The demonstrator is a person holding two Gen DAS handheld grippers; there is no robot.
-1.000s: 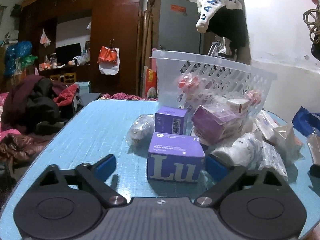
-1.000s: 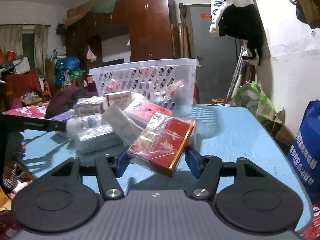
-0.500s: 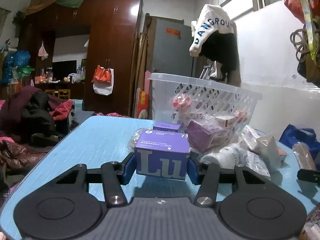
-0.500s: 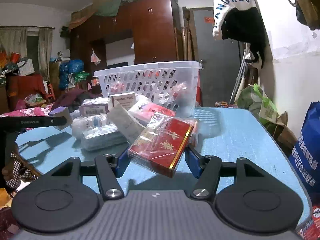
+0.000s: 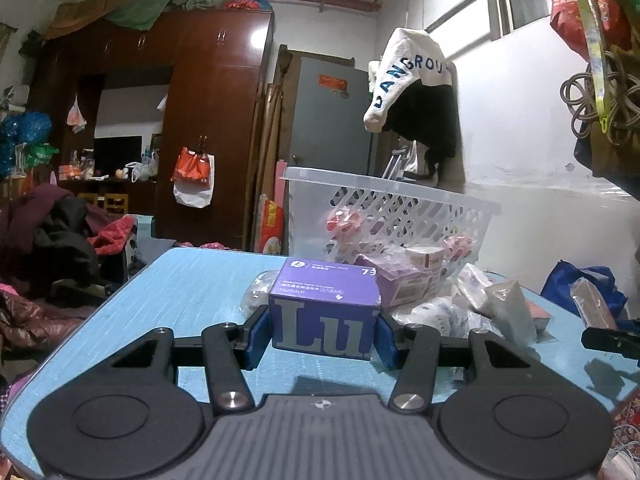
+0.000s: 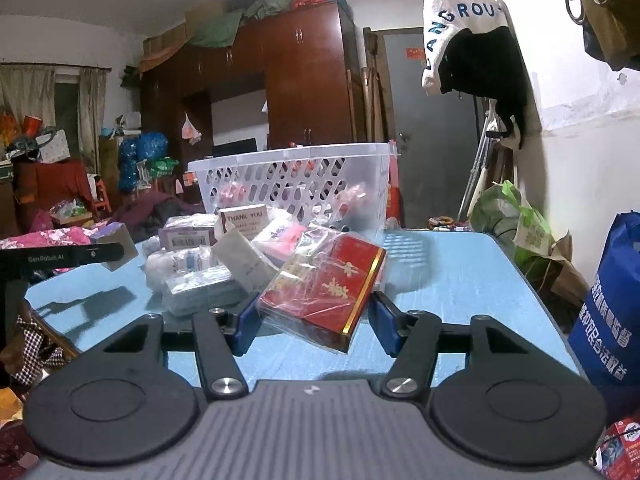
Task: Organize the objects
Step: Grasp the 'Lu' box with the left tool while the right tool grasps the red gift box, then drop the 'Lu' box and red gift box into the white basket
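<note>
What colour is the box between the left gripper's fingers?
Purple box, with large pale lettering on its front face; clearest in the left wrist view.

Dim indoor light with a bluish cast; glare spots shine on the wardrobe (image 5: 224, 92), soft shadows fall on the bench (image 6: 460, 280) (fisheye bends the edges).

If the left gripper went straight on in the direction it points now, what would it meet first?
The left gripper, shut on the purple box, would probably push that box into the purple packet in the pile before the white basket; depth is unclear.
</note>
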